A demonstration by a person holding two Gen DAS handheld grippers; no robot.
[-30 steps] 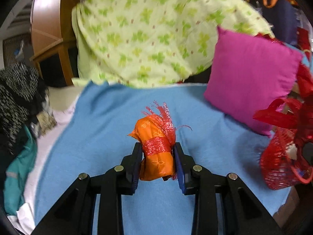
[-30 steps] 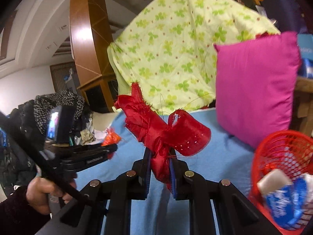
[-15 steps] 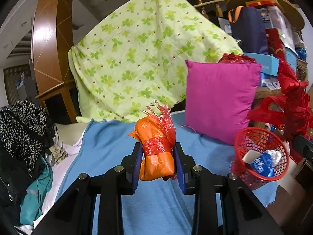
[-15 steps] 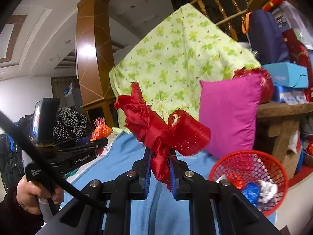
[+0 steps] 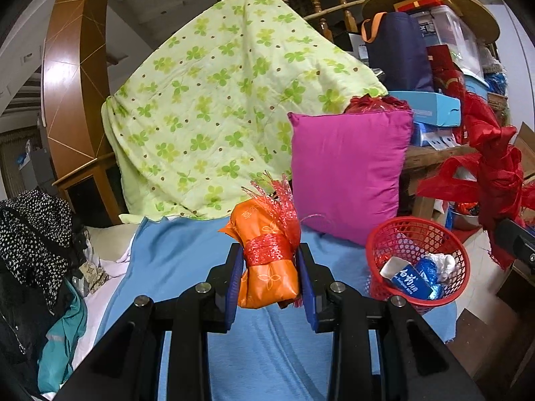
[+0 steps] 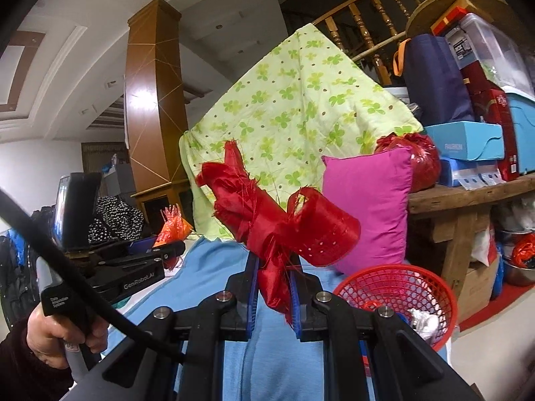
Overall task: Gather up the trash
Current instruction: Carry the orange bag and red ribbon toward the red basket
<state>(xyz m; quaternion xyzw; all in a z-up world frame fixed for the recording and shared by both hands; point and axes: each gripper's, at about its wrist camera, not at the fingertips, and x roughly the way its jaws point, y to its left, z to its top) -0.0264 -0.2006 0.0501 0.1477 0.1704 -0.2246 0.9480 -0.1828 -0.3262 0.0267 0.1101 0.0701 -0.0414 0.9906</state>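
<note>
Open blue sheet (image 5: 187,260) leads to basket (image 5: 384,244); pink pillow (image 5: 347,173) crowds behind it.

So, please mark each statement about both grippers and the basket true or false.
1. The left gripper holds an orange packet. True.
2. The right gripper is open and holds nothing. False: it is shut on a red ribbon.
3. The red basket already has trash in it. True.
4. The basket stands on the wooden shelf. False: it stands on the blue cloth, by the pink pillow.
</note>
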